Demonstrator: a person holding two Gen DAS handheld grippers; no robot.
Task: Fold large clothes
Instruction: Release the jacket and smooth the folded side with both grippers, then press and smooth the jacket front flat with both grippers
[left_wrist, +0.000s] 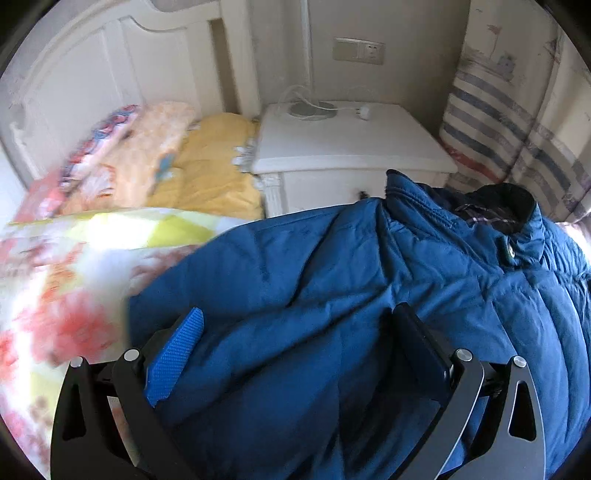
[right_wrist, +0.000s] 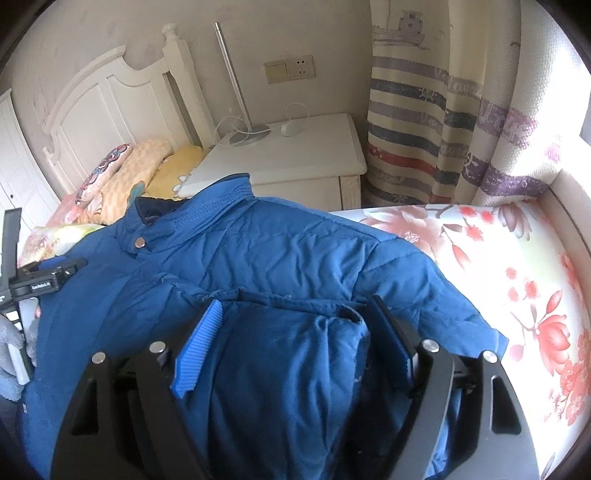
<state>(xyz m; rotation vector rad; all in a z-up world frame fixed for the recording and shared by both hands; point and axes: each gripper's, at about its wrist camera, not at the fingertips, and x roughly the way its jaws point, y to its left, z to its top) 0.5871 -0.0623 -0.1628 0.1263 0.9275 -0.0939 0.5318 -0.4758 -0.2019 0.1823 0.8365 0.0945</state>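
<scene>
Both grippers, the left gripper (left_wrist: 299, 321) and the right gripper (right_wrist: 295, 306), are hanging released over the blue jacket (right_wrist: 280, 243), which is lying on the flowered bed (right_wrist: 517, 266), sleeve folded across; further folding remains, I judge.

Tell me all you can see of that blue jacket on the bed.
The blue jacket is a puffy quilted coat of smooth, slightly shiny fabric. It has a stand-up collar with a dark lining, a plaid inner patch and a metal snap. It lies crumpled, collar toward the nightstand, on the floral bedspread. A sleeve is folded over the body. Each claw, left and right, stands open with jacket fabric between its pads.
</scene>
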